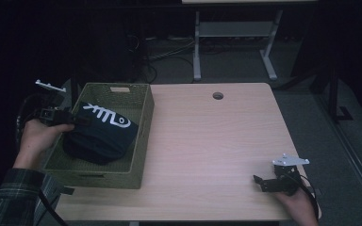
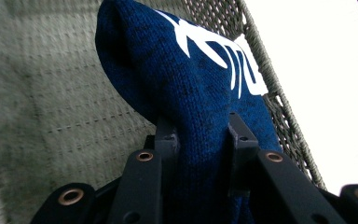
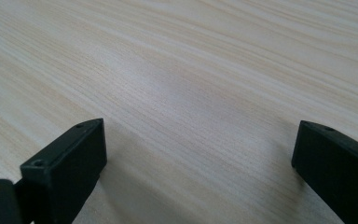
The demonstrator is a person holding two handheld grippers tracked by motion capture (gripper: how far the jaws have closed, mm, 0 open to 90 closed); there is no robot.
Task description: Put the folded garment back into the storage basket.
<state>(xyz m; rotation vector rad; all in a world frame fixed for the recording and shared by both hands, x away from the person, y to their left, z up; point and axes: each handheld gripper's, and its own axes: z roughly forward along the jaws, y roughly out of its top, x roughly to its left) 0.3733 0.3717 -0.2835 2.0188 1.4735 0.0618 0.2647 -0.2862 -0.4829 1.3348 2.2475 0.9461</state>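
Note:
A dark blue knitted garment with white lettering lies bunched inside a woven olive basket at the table's left. My left gripper reaches in from the basket's left side and is shut on a fold of that garment. In the left gripper view the blue knit is pinched between the two black jaws, with the basket's woven wall behind it. At the table's front right, my right gripper rests low over the wood and stands open. Its jaws are wide apart above bare tabletop, with nothing between them.
The light wooden table has a round cable hole near its far edge. Beyond it stands another desk's white frame with cables on the floor. A person's plaid sleeve enters at the bottom left.

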